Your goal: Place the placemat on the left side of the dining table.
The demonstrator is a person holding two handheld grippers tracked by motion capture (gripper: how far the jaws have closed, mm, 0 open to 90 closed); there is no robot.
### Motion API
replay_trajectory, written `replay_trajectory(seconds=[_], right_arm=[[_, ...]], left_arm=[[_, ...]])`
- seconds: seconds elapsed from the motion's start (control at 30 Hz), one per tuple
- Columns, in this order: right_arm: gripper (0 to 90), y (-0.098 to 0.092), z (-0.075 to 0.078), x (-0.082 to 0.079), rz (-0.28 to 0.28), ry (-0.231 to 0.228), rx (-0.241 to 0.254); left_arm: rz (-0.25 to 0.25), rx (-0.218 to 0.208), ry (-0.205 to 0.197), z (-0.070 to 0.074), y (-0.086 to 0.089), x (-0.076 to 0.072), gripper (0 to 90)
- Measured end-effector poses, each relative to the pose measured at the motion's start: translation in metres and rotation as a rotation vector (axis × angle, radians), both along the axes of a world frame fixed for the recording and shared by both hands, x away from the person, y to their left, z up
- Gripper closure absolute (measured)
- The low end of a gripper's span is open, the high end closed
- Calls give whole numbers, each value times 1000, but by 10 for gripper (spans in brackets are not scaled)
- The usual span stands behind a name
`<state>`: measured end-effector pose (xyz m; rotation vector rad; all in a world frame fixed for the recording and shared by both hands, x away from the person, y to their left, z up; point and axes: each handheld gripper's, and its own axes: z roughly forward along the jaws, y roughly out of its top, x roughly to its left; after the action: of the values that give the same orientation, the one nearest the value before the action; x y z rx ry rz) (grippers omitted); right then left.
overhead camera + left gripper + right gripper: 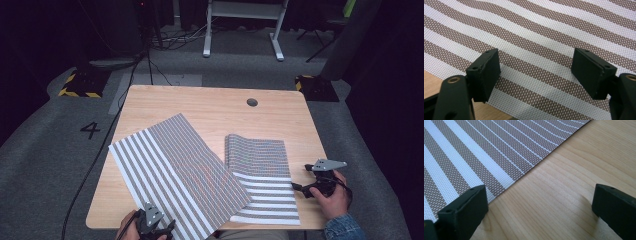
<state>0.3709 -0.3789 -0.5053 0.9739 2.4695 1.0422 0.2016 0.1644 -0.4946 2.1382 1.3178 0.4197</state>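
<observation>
A wooden desk (165,100) seen from above, with two striped woven mats on it and a person's hands entering from the near edge, each holding a gripper.

At far left, near 7 o'clock on the desk, the left gripper (159,231) hangs over the near corner of the large striped mat (175,170). This mat lies diagonally, its long axis running from about 11 o'clock down to 5 o'clock, with wide white and brown stripes along that length. In the left gripper view its jaws stand spread wide, the left gripper (535,72) hovering with the mat's weave spanning the gap beneath them and a sliver of bare wood at 7 o'clock. Nothing is pinched.

Moving right, the large mat overlaps the left edge of the smaller striped mat (262,185), which lies square to the desk, its far end curling up at 12 o'clock.

At far right, near 4 o'clock, the right gripper (305,181) rests just beside the smaller mat's right edge. In the right gripper view its jaws are spread too; the right gripper (539,207) sits over bare wood, the mat edge lying toward 10 o'clock by one jaw.

Judging from this, the left hand is nearer a grasp: its mat already lies beneath the jaws.
</observation>
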Motion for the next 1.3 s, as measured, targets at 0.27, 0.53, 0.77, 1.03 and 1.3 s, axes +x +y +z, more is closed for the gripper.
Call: replay_trajectory(seconds=[0.27,0.53,0.77,1.03,1.3], right_arm=[[5,0,0,0,-3,0,1],[5,0,0,0,-1,-1,0],[5,0,0,0,0,0,0],[5,0,0,0,0,0,0],[5,0,0,0,-1,0,0]], left_arm=[[5,25,49,5,-3,6,251],[10,28,62,7,-2,14,339],[-54,44,46,13,12,29,728],[-116,15,33,39,18,39,849],[-123,16,-10,62,52,63,845]])
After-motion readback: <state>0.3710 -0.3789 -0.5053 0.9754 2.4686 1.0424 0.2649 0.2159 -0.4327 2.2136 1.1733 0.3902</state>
